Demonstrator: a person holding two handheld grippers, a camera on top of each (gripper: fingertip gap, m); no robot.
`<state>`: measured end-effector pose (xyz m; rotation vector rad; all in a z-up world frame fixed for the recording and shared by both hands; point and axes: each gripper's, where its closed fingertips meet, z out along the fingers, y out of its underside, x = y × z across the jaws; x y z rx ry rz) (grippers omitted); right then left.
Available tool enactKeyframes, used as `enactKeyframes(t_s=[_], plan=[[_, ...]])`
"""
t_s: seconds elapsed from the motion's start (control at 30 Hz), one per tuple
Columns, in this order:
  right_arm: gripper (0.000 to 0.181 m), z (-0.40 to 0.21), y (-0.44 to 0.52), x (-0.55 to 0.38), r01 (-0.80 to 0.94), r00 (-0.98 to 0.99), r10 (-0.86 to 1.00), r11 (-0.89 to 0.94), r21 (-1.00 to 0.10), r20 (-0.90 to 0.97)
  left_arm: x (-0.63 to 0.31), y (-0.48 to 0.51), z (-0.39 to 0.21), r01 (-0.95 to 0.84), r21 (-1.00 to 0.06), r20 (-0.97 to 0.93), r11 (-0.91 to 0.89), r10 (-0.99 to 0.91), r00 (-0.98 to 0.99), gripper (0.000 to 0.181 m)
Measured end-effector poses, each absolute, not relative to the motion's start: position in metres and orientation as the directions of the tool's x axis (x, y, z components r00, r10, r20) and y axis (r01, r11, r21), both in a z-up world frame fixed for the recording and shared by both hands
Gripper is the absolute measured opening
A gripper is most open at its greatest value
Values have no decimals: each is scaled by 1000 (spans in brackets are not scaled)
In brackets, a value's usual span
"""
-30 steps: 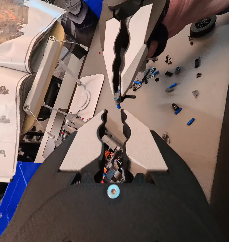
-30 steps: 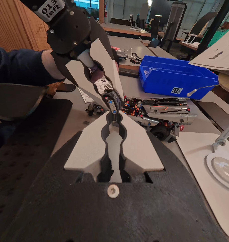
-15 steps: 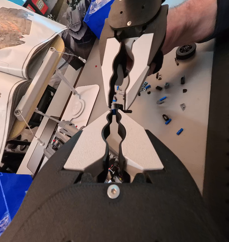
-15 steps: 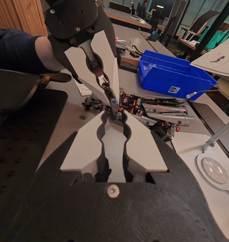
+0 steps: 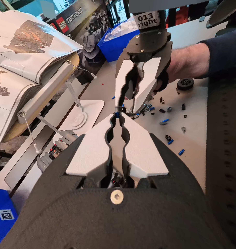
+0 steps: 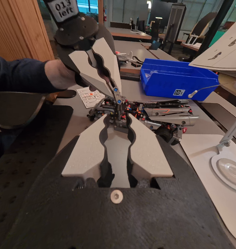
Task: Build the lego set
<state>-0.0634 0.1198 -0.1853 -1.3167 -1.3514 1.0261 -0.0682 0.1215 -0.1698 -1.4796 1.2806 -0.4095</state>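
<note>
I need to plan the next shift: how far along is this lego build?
Well along, not finished. The grey car body on the table looks largely assembled. In hand: the left claw pinches a small beam with blue pins; the right claw is open beside it. Left: loose pieces and a wheel remain unattached.

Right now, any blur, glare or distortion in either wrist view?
Left wrist view: mostly sharp; wide-angle bends the instruction booklet at the edge; the blue bin in the corner is soft. Right wrist view: the left claw and sleeve are motion-blurred; background dim; no strong glare.
</note>
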Motion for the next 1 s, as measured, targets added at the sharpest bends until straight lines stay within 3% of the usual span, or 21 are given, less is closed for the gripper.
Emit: enactKeyframes(t_s=[0.27, 0.7, 0.83, 1.0], plan=[[6, -185, 117, -63, 193, 14, 998, 64, -979, 68, -63, 119, -175, -487, -857, -362, 169, -870, 336, 1], [5, -178, 107, -61, 177, -13, 990, 140, -974, 140, -63, 108, -171, -420, -898, -269, 133, -920, 285, 1], [14, -178, 107, -63, 174, -17, 991, 133, -976, 133, -63, 106, -174, -432, -893, -262, 128, -928, 266, 1], [5, -182, 105, -63, 199, -28, 990, 141, -970, 138, -61, 103, -177, -441, -889, -254, 125, -935, 246, 1]])
